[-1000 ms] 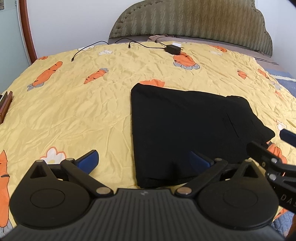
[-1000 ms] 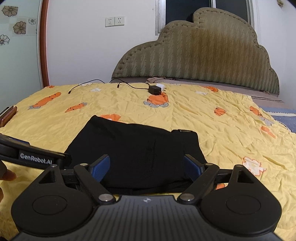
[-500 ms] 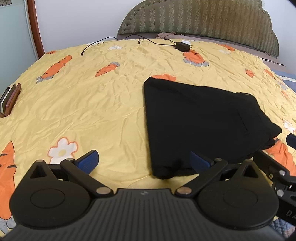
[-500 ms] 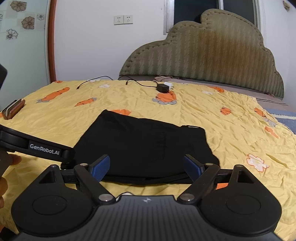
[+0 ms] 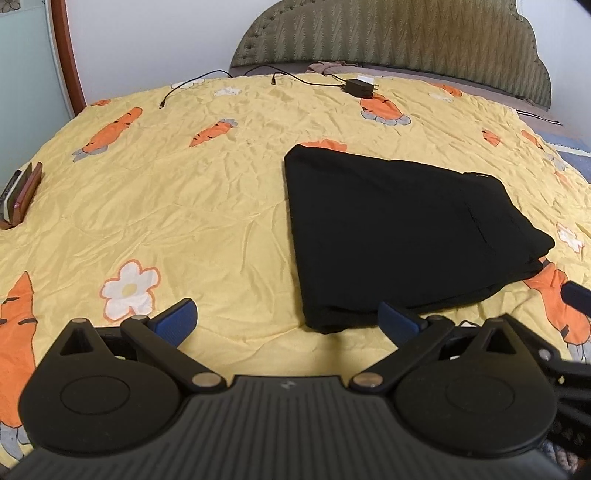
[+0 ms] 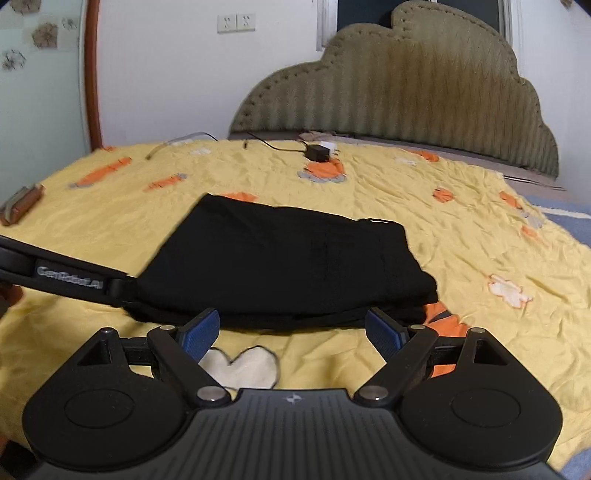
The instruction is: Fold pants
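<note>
The black pants (image 5: 399,236) lie folded into a compact stack on the yellow carrot-print bedspread (image 5: 184,206); they also show in the right wrist view (image 6: 280,262). My left gripper (image 5: 288,321) is open and empty, just short of the stack's near left corner. My right gripper (image 6: 291,328) is open and empty, just short of the stack's near edge. The left gripper's body (image 6: 70,277) reaches in from the left beside the pants.
A black charger with cables (image 5: 360,88) lies near the padded headboard (image 5: 406,33). A brown case with a phone (image 5: 20,195) sits at the bed's left edge. A blue quilt (image 6: 565,218) shows at the right.
Both grippers have drawn back from the folded pants and risen a little. The pants now lie farther ahead in both views. Both stay open.
</note>
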Motion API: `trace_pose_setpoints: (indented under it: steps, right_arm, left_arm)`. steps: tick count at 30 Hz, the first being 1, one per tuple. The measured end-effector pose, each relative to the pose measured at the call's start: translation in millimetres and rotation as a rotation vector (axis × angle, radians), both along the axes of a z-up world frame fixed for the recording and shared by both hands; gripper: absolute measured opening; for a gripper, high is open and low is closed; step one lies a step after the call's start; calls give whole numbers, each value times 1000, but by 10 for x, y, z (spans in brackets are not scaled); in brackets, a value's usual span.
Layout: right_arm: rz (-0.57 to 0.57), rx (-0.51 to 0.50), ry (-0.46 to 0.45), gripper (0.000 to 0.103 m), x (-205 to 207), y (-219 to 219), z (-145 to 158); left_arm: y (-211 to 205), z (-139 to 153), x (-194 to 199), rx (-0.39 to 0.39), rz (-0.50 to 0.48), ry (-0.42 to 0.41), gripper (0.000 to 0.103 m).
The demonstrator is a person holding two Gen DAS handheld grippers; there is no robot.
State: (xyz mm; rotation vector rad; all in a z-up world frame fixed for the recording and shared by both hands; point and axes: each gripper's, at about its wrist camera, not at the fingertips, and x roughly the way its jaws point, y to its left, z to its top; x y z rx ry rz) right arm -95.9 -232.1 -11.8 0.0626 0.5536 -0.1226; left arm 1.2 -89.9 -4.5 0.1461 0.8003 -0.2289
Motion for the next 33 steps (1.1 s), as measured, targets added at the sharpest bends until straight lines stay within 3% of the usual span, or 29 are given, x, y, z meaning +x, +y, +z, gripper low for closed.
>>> trace_pose_setpoints:
  steps: [21,33]
  right_arm:
    - [141,0,18,86,17,600,-132]
    - [155,-18,20,86,20,663,-146]
  left_arm:
    - [770,-149,5,-16,167,38,103]
    - [788,-210,32,-2,175,54,103]
